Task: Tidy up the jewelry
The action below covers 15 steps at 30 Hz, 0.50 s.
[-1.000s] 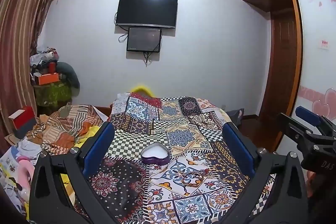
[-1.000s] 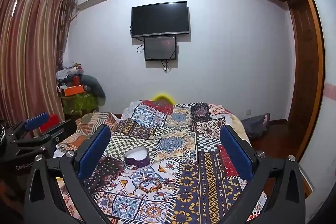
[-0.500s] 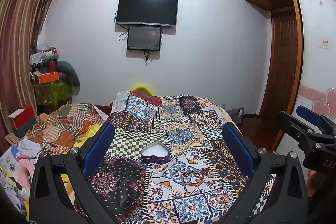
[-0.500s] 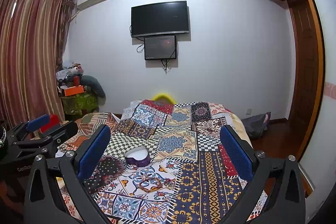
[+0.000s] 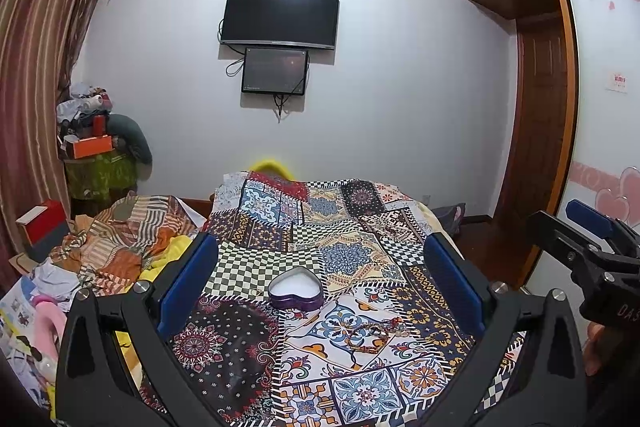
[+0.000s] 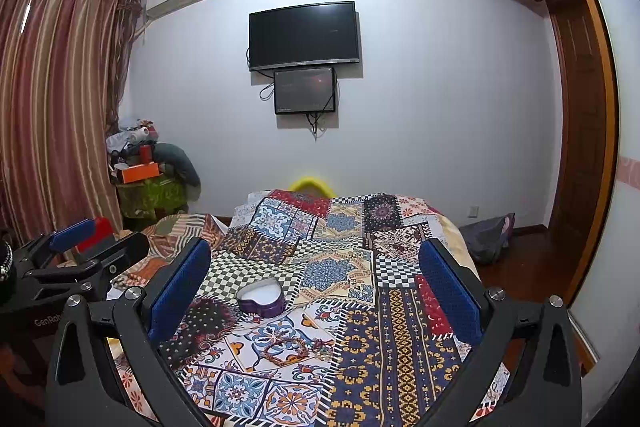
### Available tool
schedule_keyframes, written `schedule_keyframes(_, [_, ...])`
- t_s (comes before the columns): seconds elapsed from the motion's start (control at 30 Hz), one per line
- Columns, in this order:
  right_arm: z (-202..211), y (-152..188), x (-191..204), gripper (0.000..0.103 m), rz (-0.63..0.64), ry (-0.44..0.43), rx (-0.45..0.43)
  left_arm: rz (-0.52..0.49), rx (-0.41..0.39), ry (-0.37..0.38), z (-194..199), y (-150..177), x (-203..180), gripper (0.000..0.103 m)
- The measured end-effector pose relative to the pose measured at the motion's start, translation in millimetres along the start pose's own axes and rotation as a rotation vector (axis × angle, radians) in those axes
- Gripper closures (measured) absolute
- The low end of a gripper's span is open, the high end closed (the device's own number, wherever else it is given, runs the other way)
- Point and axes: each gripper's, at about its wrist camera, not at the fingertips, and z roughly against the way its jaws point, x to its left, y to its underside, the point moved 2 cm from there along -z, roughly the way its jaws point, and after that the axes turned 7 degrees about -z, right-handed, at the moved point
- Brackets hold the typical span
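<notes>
A purple heart-shaped box (image 5: 295,287) with a white inside lies open on the patchwork bedspread (image 5: 360,255); it also shows in the right wrist view (image 6: 261,297). A braided bracelet and small jewelry pieces (image 5: 370,331) lie in front of it, also in the right wrist view (image 6: 287,347). My left gripper (image 5: 320,279) is open and empty, held above the bed, the box between its fingers in view. My right gripper (image 6: 316,287) is open and empty, to the right of the left one. Each gripper shows at the edge of the other's view.
A rumpled striped blanket (image 5: 128,235) and clothes lie on the bed's left side. A cluttered green stand (image 6: 150,195) is by the curtain. A TV (image 5: 280,17) hangs on the far wall. A wooden door and wardrobe (image 5: 540,131) are on the right.
Both grippers have tilted up slightly and drifted a little; the box and jewelry sit a bit lower in view. Nothing was taken hold of.
</notes>
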Motion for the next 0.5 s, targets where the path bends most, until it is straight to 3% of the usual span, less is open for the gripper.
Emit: schedule_keyframes(0.5, [0.4,0.7,-1.6,0.000,-0.002,0.001,0.003,0.000,0.006,0.001,-1.6,-0.7,-0.9,0.000])
